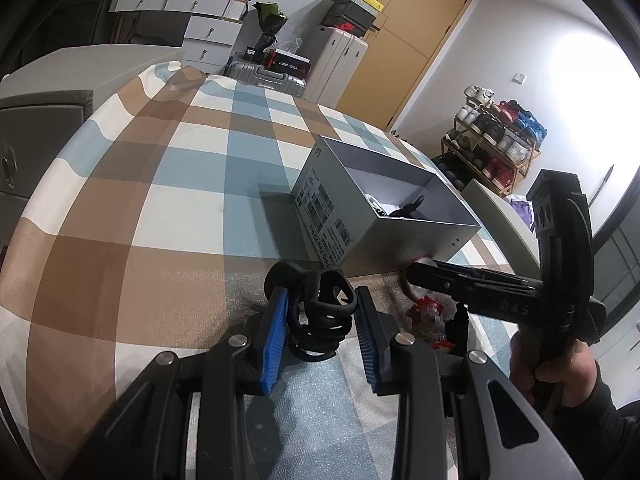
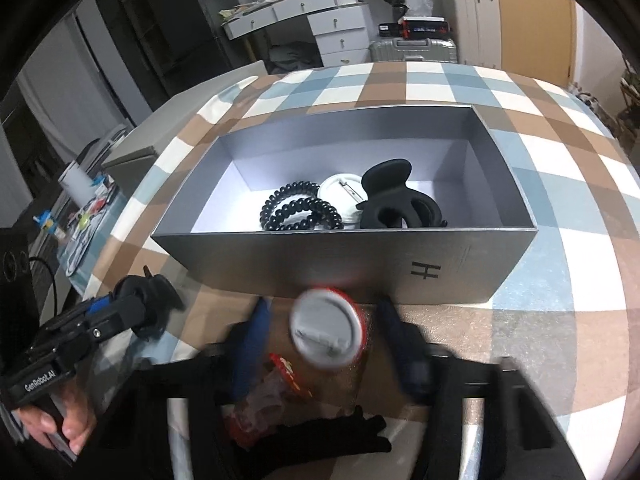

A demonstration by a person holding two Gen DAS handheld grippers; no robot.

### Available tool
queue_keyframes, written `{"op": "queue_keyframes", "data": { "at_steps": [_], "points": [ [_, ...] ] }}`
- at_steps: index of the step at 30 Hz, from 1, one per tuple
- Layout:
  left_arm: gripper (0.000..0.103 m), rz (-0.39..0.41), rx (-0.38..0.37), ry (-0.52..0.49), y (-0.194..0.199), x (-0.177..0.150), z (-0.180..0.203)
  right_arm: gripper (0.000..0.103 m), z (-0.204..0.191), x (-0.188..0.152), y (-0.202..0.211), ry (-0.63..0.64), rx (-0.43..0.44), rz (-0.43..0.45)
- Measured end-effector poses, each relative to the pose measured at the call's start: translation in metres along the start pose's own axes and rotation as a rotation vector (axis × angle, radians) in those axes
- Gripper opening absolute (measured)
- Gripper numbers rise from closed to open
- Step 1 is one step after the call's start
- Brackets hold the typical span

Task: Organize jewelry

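An open grey box (image 2: pixel 400 268) stands on the checked cloth; it also shows in the left wrist view (image 1: pixel 360 236). Inside lie a black coiled hair tie (image 2: pixel 296 210), a white pin badge (image 2: pixel 338 196) and a black claw clip (image 2: pixel 394 200). My left gripper (image 1: pixel 322 320) is shut on another black claw clip (image 1: pixel 324 312), just in front of the box. My right gripper (image 2: pixel 324 344) is open, blurred, with a red-rimmed pin badge (image 2: pixel 326 334) lying face down between its fingers. A red and clear wrapped item (image 2: pixel 276 384) lies beneath it.
A black item (image 2: pixel 344 432) lies on the cloth near the right gripper's base. The checked cloth (image 1: pixel 160 200) covers the table. Beyond it stand suitcases (image 1: pixel 272 76), a white desk (image 1: pixel 192 4), a door and a shoe rack (image 1: pixel 496 140).
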State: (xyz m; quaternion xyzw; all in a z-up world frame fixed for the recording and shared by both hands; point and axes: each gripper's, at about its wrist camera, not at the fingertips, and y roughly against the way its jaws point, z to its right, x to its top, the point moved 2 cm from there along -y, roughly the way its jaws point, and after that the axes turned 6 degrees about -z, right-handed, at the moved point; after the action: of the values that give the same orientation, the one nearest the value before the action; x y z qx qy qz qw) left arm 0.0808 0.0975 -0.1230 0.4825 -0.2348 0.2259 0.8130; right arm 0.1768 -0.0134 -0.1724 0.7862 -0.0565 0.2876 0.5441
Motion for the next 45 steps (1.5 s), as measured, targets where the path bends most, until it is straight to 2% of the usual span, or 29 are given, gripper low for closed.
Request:
{"op": "queue_keyframes", "data": {
  "at_steps": [5,8,11,12,13,14,15,23,27,32,34,36,41,45],
  "points": [
    [0.027,-0.001,0.008,-0.001,0.0,-0.001,0.0,0.009,0.002,-0.002,-0.001,-0.009,-0.029,0.004],
    [0.027,0.0,0.014,-0.005,0.001,-0.002,0.002,0.007,0.004,-0.005,0.001,-0.007,-0.025,0.003],
    [0.027,0.0,0.019,-0.009,0.001,-0.002,0.003,0.011,0.004,-0.007,0.006,-0.002,-0.025,0.006],
    [0.027,-0.001,0.019,-0.011,0.001,-0.002,0.003,0.016,0.004,-0.007,0.009,-0.001,-0.012,0.014],
    [0.027,-0.001,0.019,-0.01,0.001,-0.002,0.003,0.023,0.004,-0.008,0.01,-0.003,-0.002,0.018],
    [0.027,0.001,0.021,-0.011,0.001,-0.002,0.003,0.041,0.002,-0.008,0.011,-0.003,0.004,0.019],
    [0.027,0.001,0.022,-0.012,0.001,-0.002,0.004,0.05,0.0,-0.009,0.012,0.007,0.004,0.023],
    [0.027,0.001,0.025,-0.017,0.002,-0.002,0.004,0.051,-0.022,-0.006,0.001,0.099,-0.119,-0.001],
    [0.027,-0.003,0.023,-0.018,0.002,-0.002,0.005,0.055,-0.034,-0.005,-0.008,0.141,-0.134,-0.067],
    [0.027,-0.011,0.021,-0.017,0.001,-0.001,0.004,0.054,-0.038,0.004,-0.018,0.156,-0.18,-0.148],
    [0.027,-0.012,0.018,-0.017,0.001,-0.001,0.004,0.052,-0.034,0.009,-0.019,0.133,-0.171,-0.176],
    [0.027,-0.012,0.017,-0.016,0.001,-0.002,0.004,0.042,-0.031,0.011,-0.02,0.126,-0.191,-0.191],
    [0.027,-0.013,0.011,-0.012,0.001,-0.001,0.003,0.041,-0.04,0.007,-0.02,0.181,-0.251,-0.191],
    [0.027,-0.013,0.008,-0.01,0.001,-0.001,0.002,0.041,-0.034,0.004,-0.017,0.154,-0.219,-0.174]
  ]
}}
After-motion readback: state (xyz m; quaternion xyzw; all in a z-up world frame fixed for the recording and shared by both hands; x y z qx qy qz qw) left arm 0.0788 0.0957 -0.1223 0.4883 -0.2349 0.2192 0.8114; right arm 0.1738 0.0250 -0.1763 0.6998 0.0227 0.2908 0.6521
